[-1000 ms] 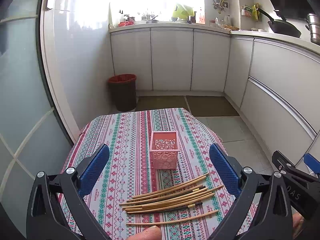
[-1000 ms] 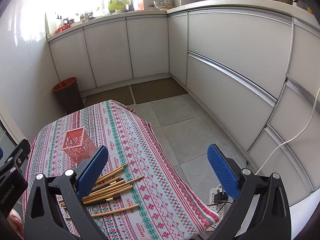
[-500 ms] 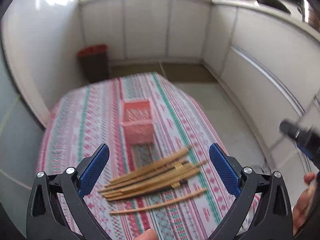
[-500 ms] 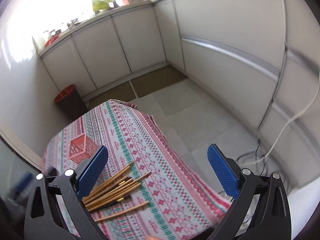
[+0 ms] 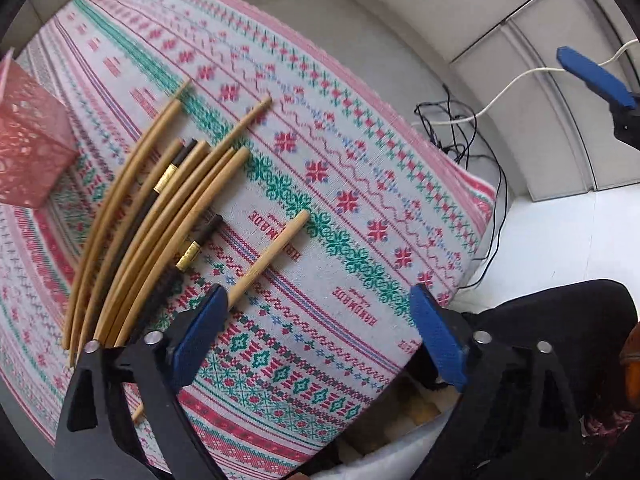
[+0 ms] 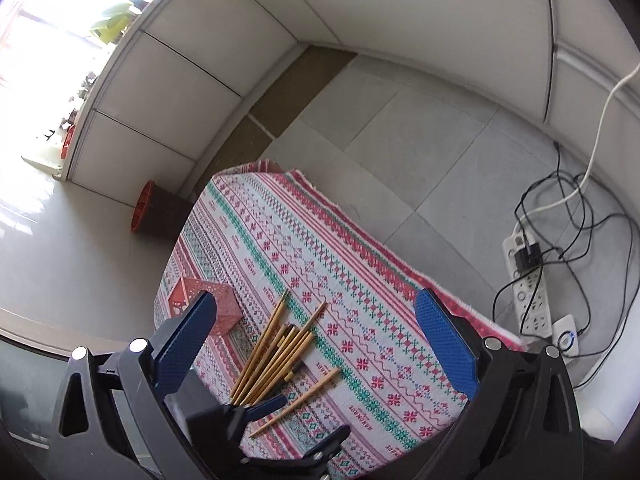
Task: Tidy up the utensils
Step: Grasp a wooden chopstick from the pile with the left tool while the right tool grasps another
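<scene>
The pink basket (image 5: 28, 152) is standing at the far left of the table (image 5: 360, 240), waiting for the chopsticks (image 5: 160, 216) fanned just beside it. The left tongs (image 5: 320, 340) are pointing down at the lone chopstick (image 5: 268, 258), jaws closing on nothing yet. The right tongs (image 6: 316, 344) are hovering wide open and empty. Cables (image 6: 560, 220) are trailing on the floor at right.

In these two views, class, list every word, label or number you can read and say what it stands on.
"HANDMADE" – woven into the tablecloth, upside down in the left wrist view, near the lone chopstick and again nearer the table edge.
Small script under each "HANDMADE": too small to read.
Same words in the right wrist view: blurred.
Power strip: no readable marking.
</scene>
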Motion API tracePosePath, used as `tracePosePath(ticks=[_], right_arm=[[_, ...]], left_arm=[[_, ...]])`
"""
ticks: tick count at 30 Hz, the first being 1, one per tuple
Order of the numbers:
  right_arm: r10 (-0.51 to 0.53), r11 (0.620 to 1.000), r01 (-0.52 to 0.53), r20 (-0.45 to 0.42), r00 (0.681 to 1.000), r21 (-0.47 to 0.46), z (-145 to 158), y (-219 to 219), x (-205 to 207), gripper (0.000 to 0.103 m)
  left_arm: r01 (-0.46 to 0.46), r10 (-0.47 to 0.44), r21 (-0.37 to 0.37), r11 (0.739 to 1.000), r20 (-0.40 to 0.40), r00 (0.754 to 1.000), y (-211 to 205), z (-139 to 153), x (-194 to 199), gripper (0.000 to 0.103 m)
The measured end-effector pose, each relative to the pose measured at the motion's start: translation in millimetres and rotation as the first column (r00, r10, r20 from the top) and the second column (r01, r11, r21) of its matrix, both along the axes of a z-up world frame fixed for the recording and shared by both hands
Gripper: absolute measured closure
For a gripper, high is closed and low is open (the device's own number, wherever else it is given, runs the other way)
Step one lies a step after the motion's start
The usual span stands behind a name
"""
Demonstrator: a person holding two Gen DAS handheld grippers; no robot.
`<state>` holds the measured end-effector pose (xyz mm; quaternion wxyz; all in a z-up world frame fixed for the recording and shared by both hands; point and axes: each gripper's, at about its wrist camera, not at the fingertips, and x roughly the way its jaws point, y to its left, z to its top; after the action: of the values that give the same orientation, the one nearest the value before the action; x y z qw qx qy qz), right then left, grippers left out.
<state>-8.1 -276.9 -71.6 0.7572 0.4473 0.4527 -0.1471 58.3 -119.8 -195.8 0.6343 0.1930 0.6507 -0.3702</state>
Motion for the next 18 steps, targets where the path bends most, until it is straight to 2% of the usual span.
tracePosePath(ticks=[2, 5, 8, 9, 10, 13, 16, 18], right_arm=[[0.01, 1.0, -0.01, -0.017, 1.0, 0.027, -6.1, -0.5, 2.5, 0.006], [0.026, 1.0, -0.025, -0.046, 0.999, 0.013, -12.3, 1.4, 7.5, 0.006], [0.026, 0.999, -0.029, -0.069, 0.997, -0.034, -13.5, 1.7, 10.6, 0.006], [0.023, 0.998, -0.027, -0.078, 0.997, -0.058, -14.3, 1.9, 11.6, 0.006], [0.017, 0.996, -0.025, -0.091, 0.996, -0.086, -14.7, 2.9, 13.1, 0.006], [0.007, 0.993, -0.021, -0.113, 0.994, -0.118, -20.9, 2.9, 17.4, 0.006], [0.02, 0.995, -0.032, -0.128, 0.992, -0.096, -28.8, 3.9, 21.4, 0.006], [0.027, 0.995, -0.039, -0.136, 0.99, -0.09, -32.0, 5.7, 22.8, 0.006]], left_arm=[[0.01, -0.009, 0.021, 1.0, -0.017, 1.0, -2.1, -12.9, 5.3, 0.024], [0.033, -0.032, 0.065, 0.997, -0.023, 0.999, -6.4, -27.9, 6.9, 0.027], [0.056, -0.053, 0.055, 0.997, -0.044, 0.998, -4.1, -28.7, 8.7, 0.019], [0.079, -0.078, 0.041, 0.996, -0.047, 0.996, -4.5, -30.2, 5.4, 0.01], [0.102, -0.1, 0.039, 0.994, -0.043, 0.994, -6.9, -34.5, 3.3, 0.009], [0.168, -0.174, 0.1, 0.981, 0.047, 0.984, -12.3, -37.8, -17.0, 0.009], [0.191, -0.211, 0.157, 0.969, 0.125, 0.97, -16.6, -38.2, -33.5, 0.018], [0.158, -0.177, 0.142, 0.977, 0.137, 0.975, -12.2, -34.2, -33.2, 0.034]])
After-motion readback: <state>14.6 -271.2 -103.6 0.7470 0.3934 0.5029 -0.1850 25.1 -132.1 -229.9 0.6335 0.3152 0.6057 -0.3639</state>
